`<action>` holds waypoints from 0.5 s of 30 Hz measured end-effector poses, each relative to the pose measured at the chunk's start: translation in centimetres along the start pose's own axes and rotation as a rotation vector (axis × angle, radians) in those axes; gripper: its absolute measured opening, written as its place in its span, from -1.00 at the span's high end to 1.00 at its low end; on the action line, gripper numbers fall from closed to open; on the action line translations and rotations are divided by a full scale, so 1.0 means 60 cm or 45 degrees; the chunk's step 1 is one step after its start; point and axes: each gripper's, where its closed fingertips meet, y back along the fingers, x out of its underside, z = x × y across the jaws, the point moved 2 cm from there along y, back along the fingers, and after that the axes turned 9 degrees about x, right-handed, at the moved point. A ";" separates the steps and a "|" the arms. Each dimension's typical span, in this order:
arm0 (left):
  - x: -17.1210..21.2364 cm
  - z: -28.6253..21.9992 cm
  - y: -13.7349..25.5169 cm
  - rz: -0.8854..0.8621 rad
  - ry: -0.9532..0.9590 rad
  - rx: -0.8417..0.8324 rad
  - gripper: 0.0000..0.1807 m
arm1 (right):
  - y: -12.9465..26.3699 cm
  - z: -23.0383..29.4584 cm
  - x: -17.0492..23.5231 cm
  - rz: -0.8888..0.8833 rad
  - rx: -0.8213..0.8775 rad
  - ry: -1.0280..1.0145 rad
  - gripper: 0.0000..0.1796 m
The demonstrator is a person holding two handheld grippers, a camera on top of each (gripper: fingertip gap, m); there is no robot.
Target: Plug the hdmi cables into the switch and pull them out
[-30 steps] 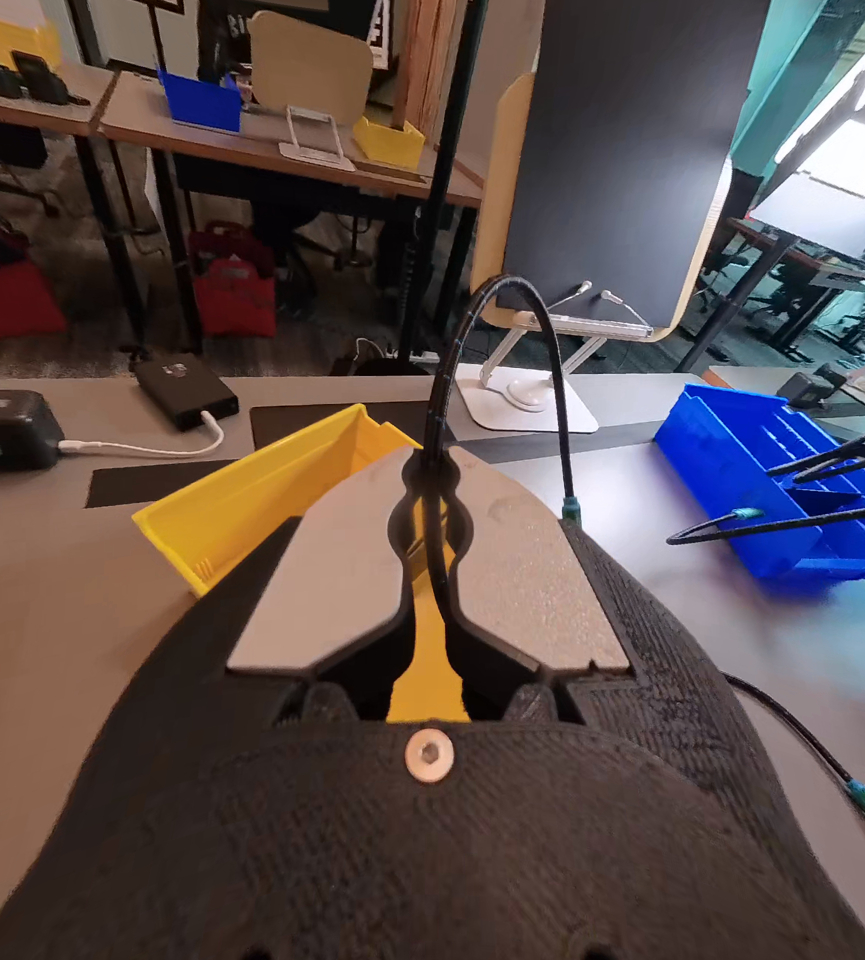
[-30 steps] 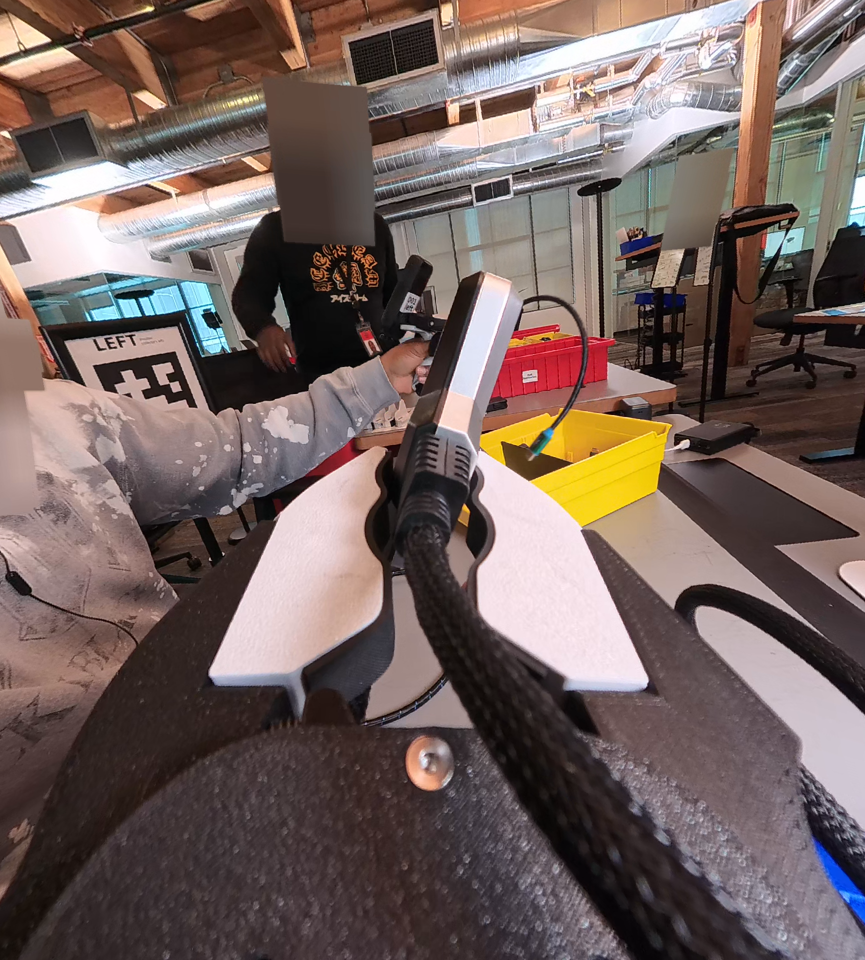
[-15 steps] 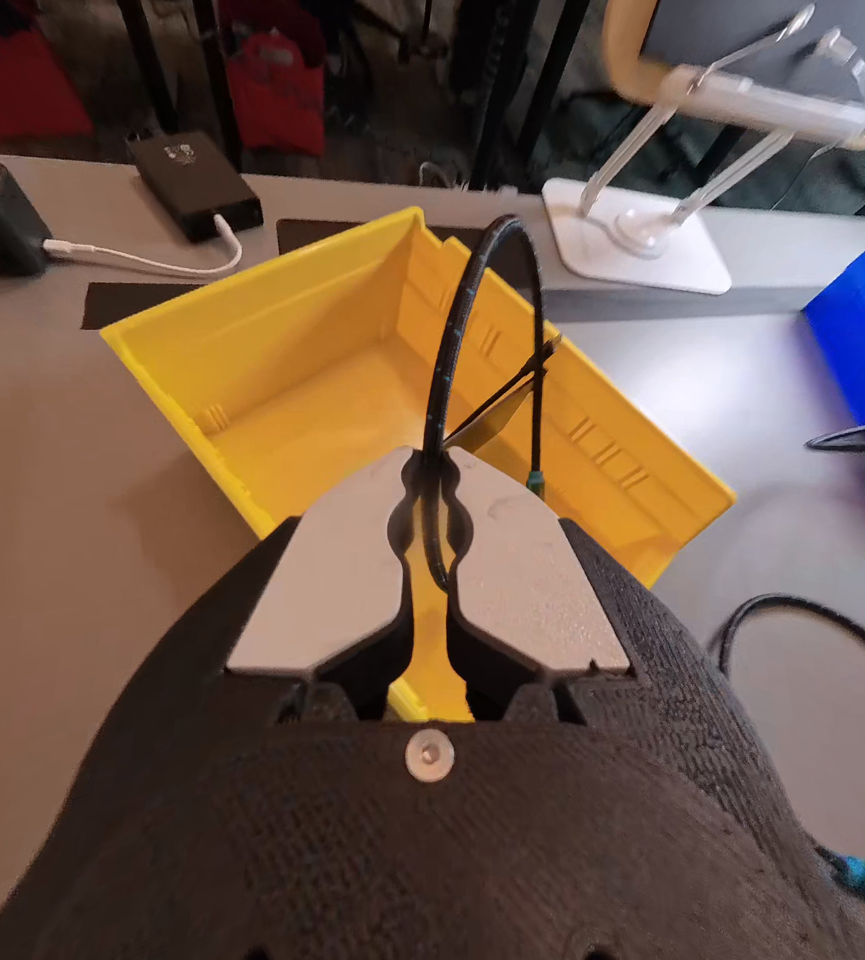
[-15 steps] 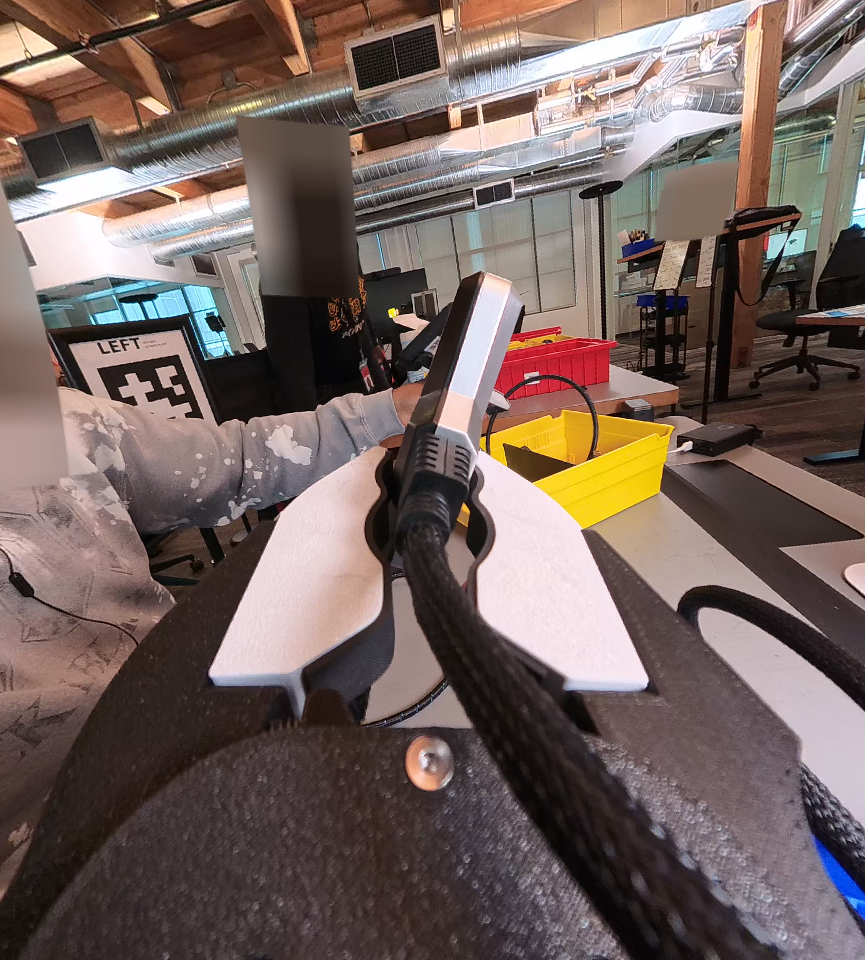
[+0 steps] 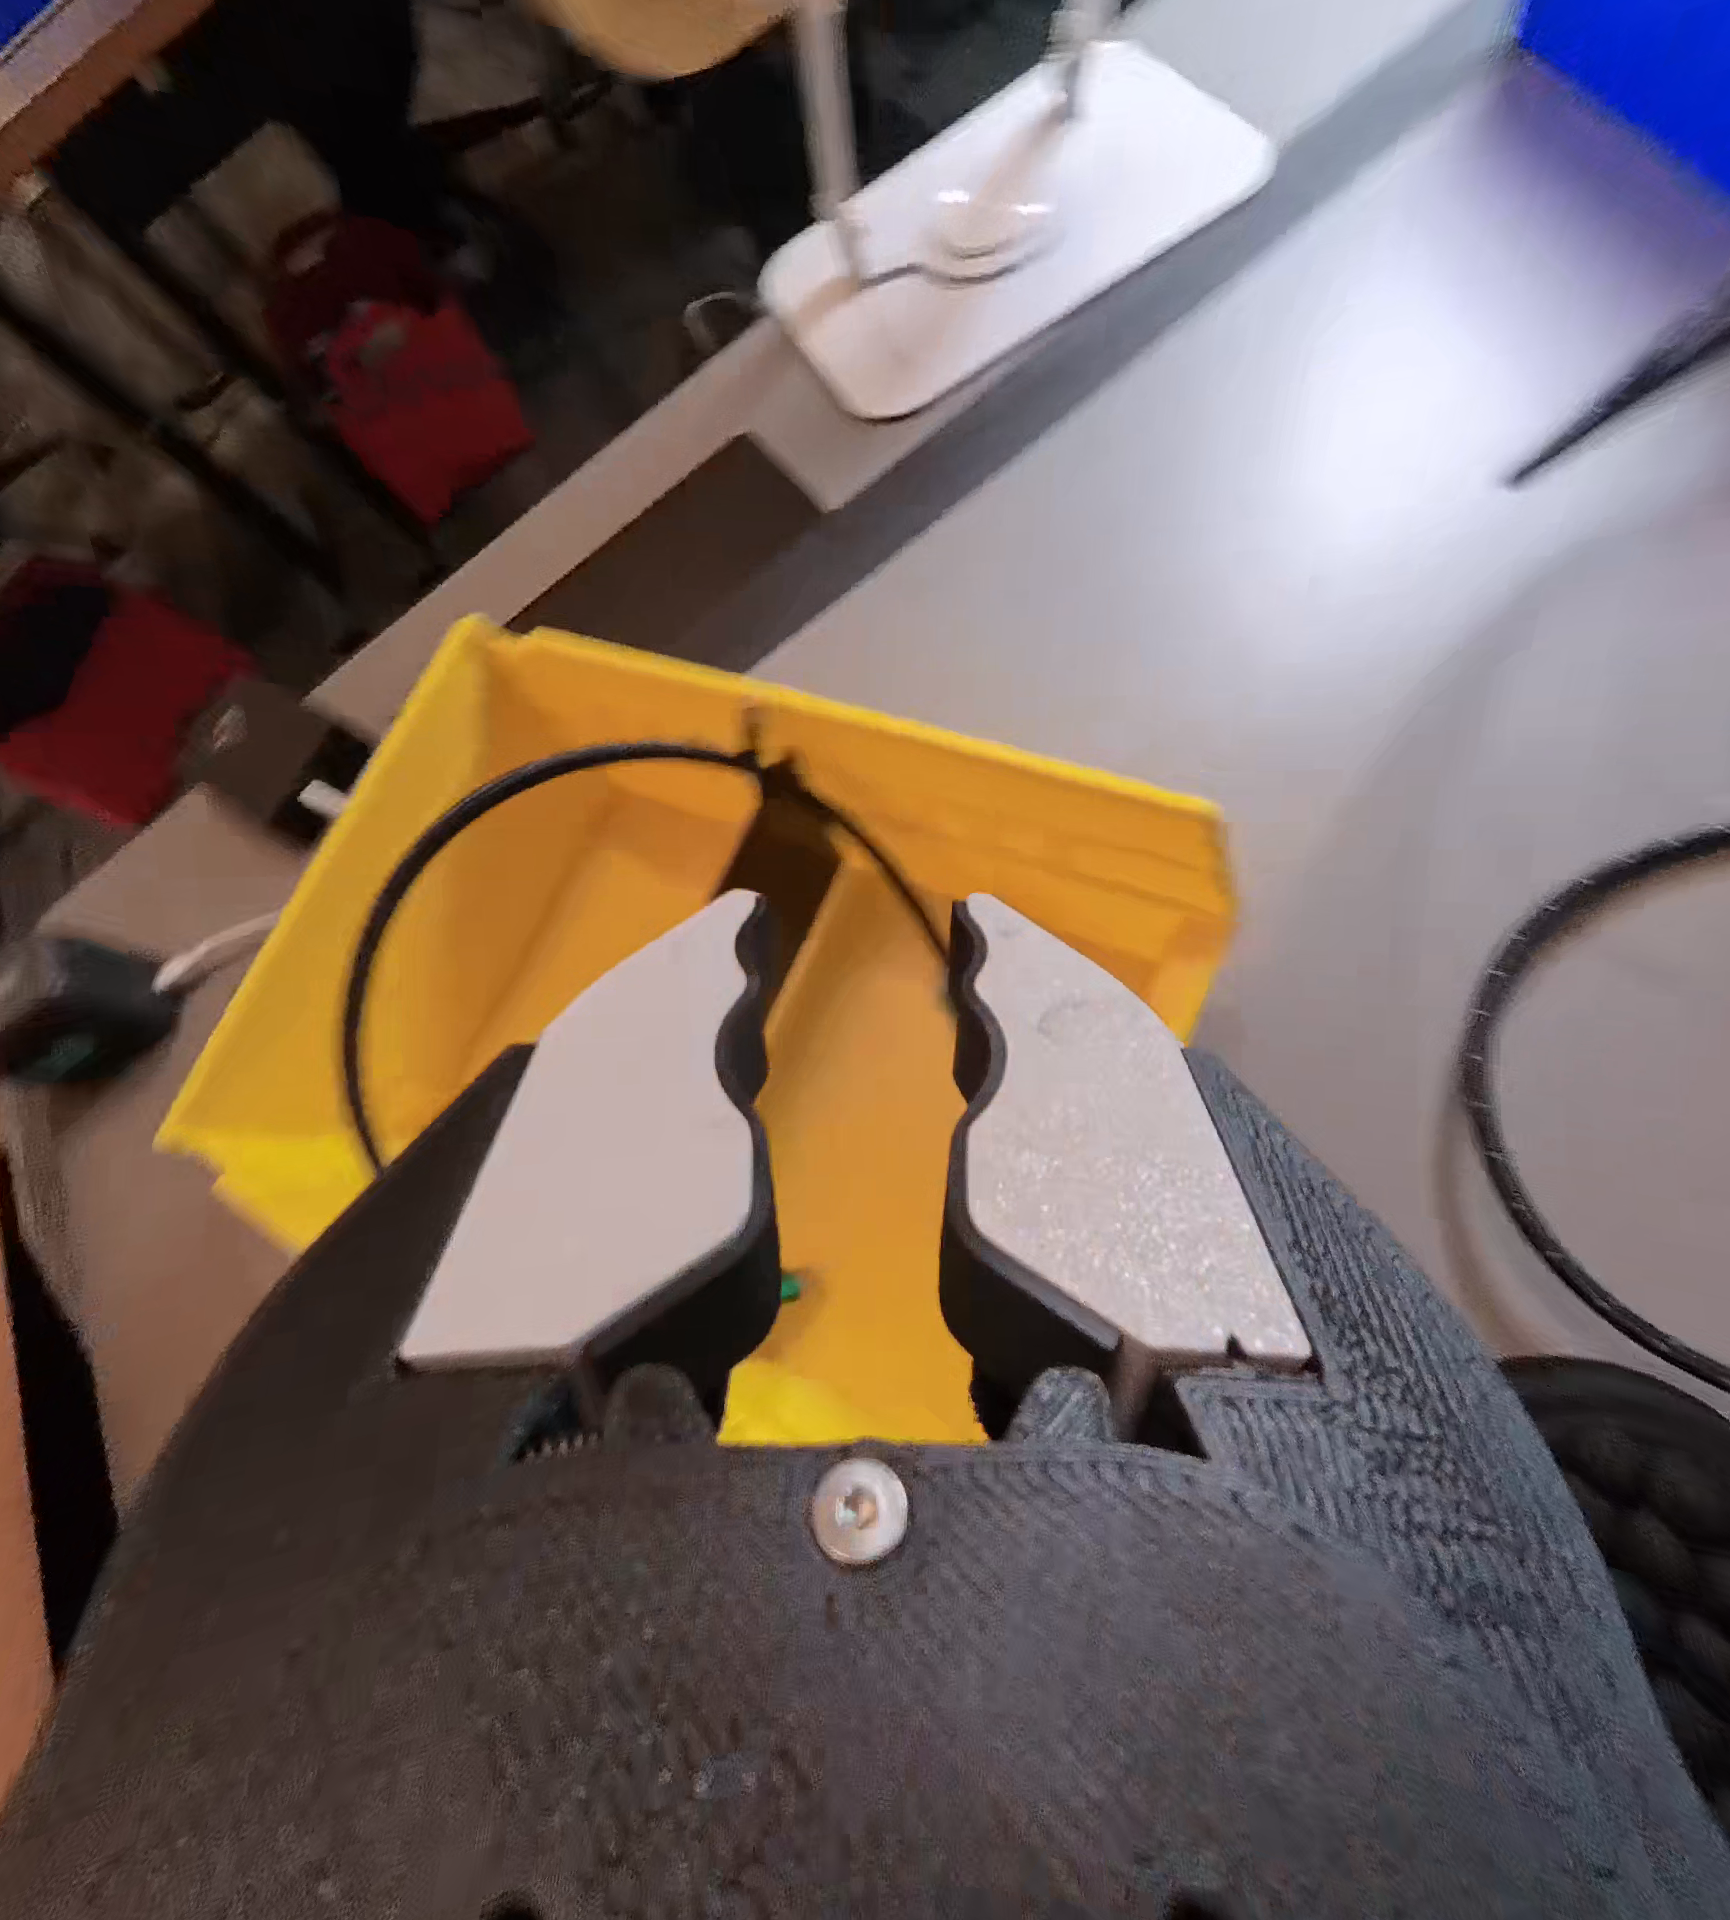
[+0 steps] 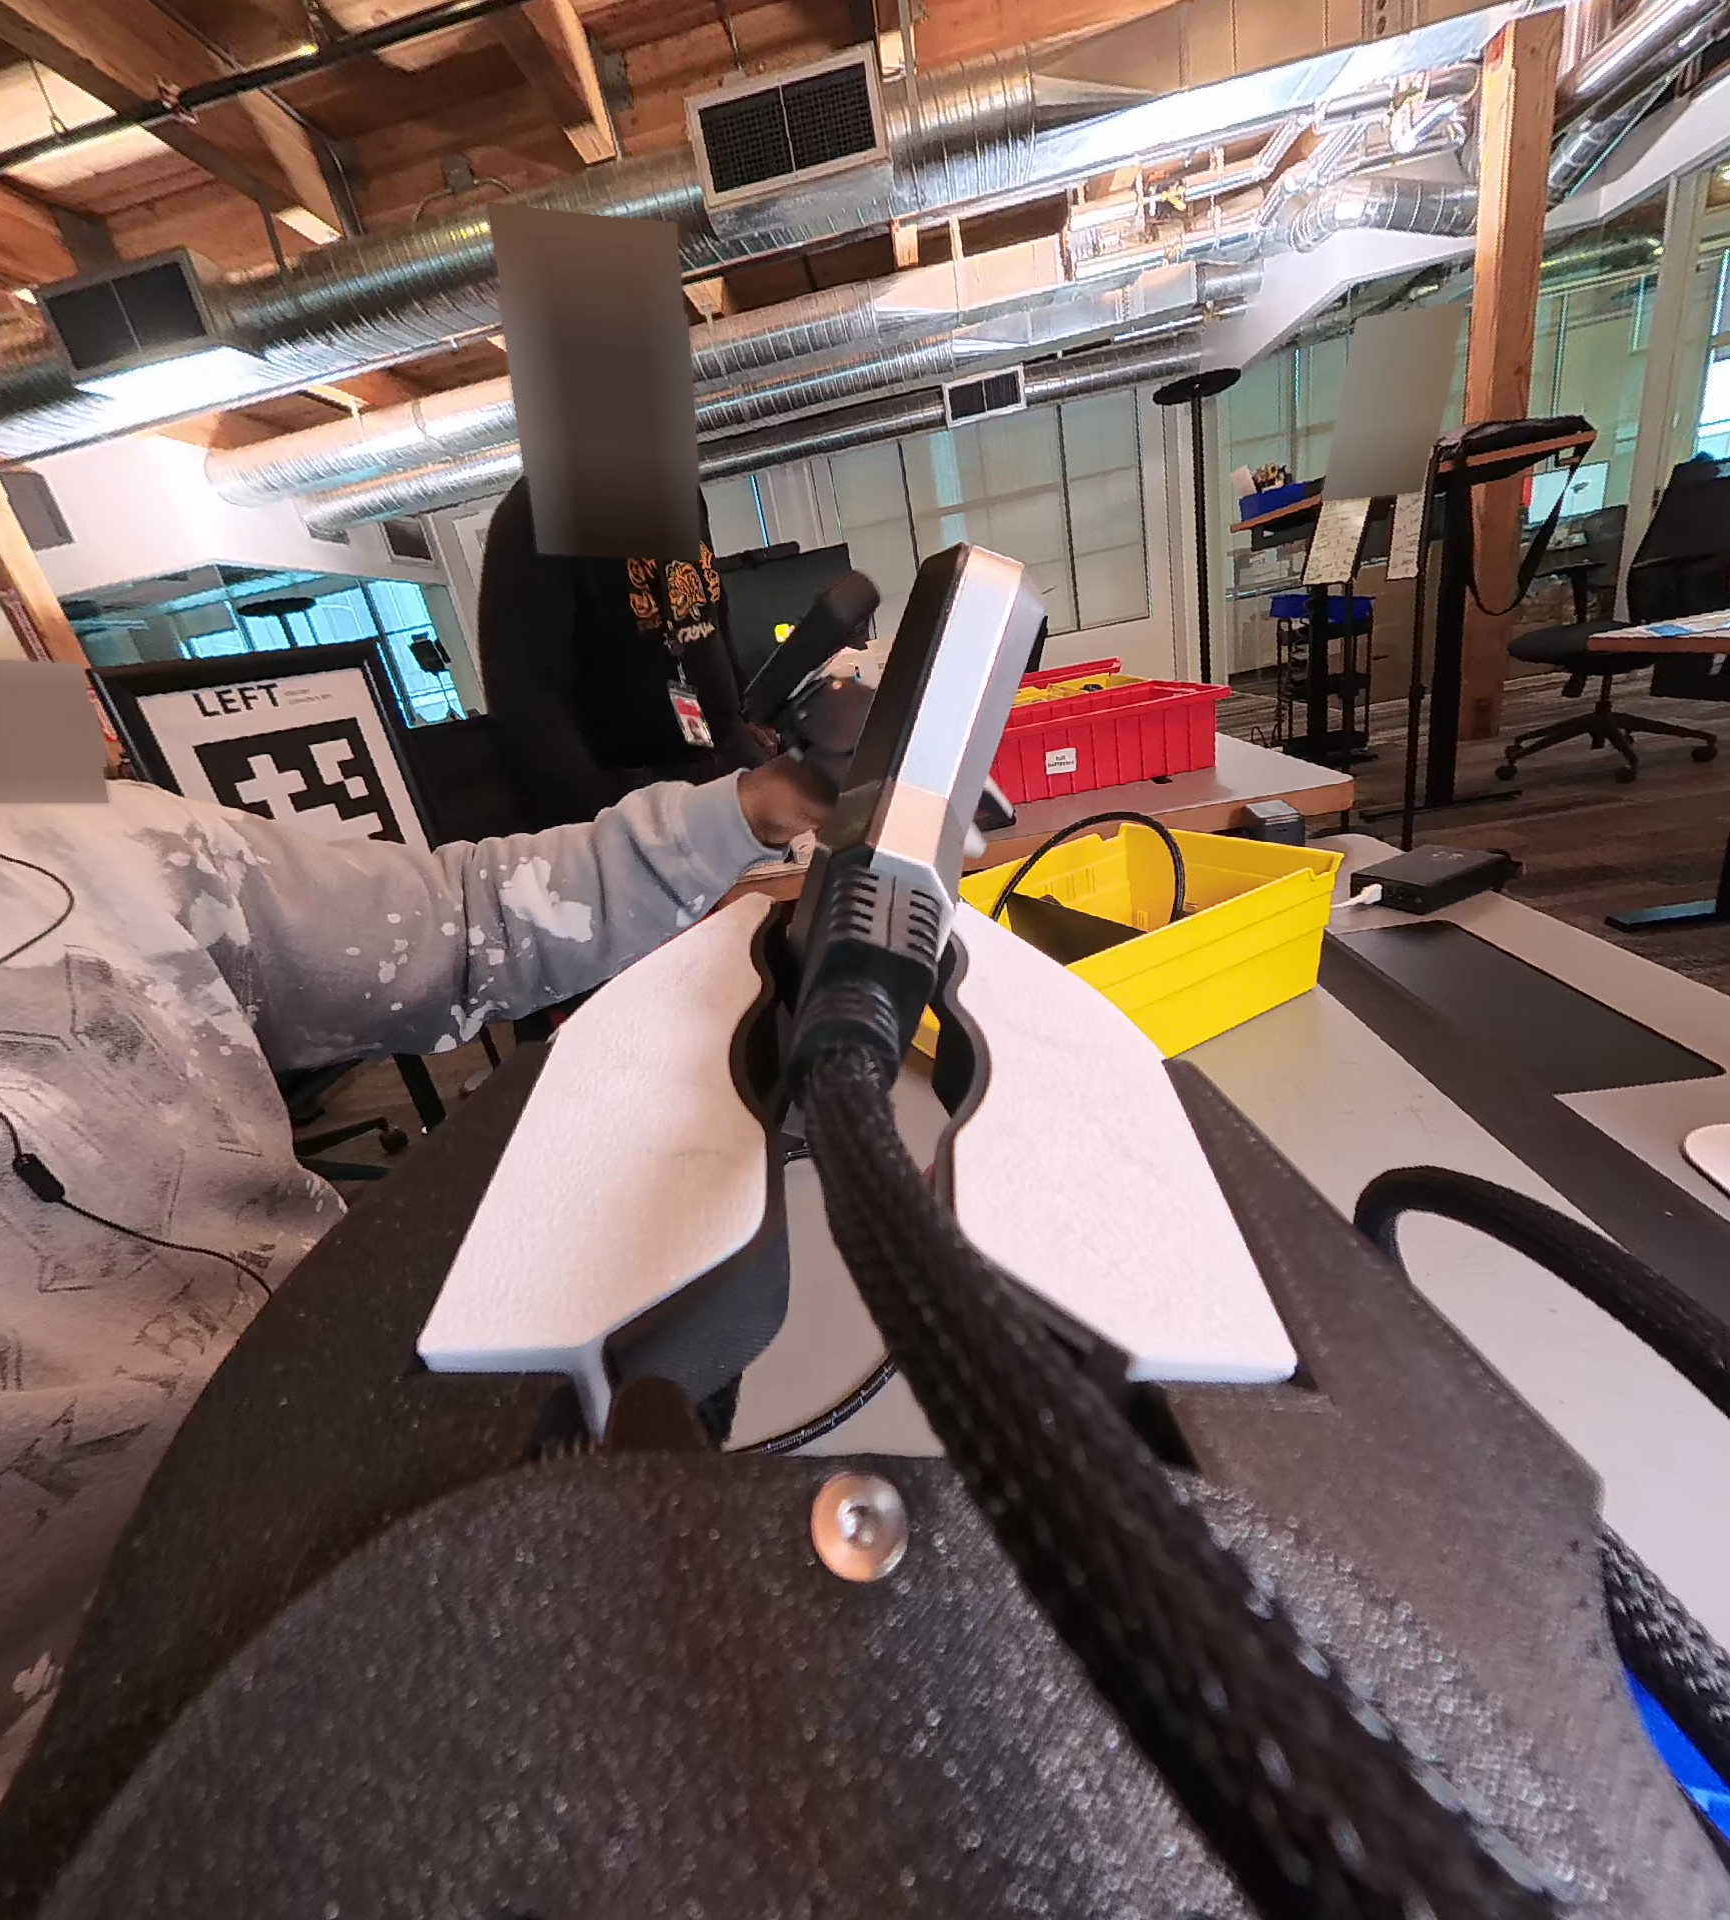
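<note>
My left gripper (image 5: 856, 914) is open and empty, tilted down over a yellow bin (image 5: 1048, 821). A thin black cable (image 5: 404, 904) with a green plug end (image 5: 790, 1288) lies looped inside that bin. My right gripper (image 6: 861, 925) is shut on the black HDMI plug (image 6: 876, 914) of a thick braided cable (image 6: 996, 1351). The plug sits in the bottom end of a silver and black switch (image 6: 954, 727), which stands tilted up above the fingers. The yellow bin (image 6: 1204, 935) with the thin cable (image 6: 1100, 831) shows behind the switch.
Another thin black cable (image 5: 1495, 1039) curves over the grey table right of the bin. A white stand base (image 5: 1017, 208) and a blue bin (image 5: 1671, 83) lie beyond. A person's sleeve (image 6: 425, 914) reaches across; a red bin (image 6: 1110, 738) and a black power bank (image 6: 1432, 873) are farther back.
My left gripper tipped down over the yellow bin, opened and let go of the thin cable, which now lies in the bin. My right gripper kept its hold and barely moved.
</note>
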 end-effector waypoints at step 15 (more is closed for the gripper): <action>0.028 -0.541 -0.127 0.129 -1.073 1.264 0.60 | 0.006 -0.003 -0.001 -0.002 0.003 -0.004 0.72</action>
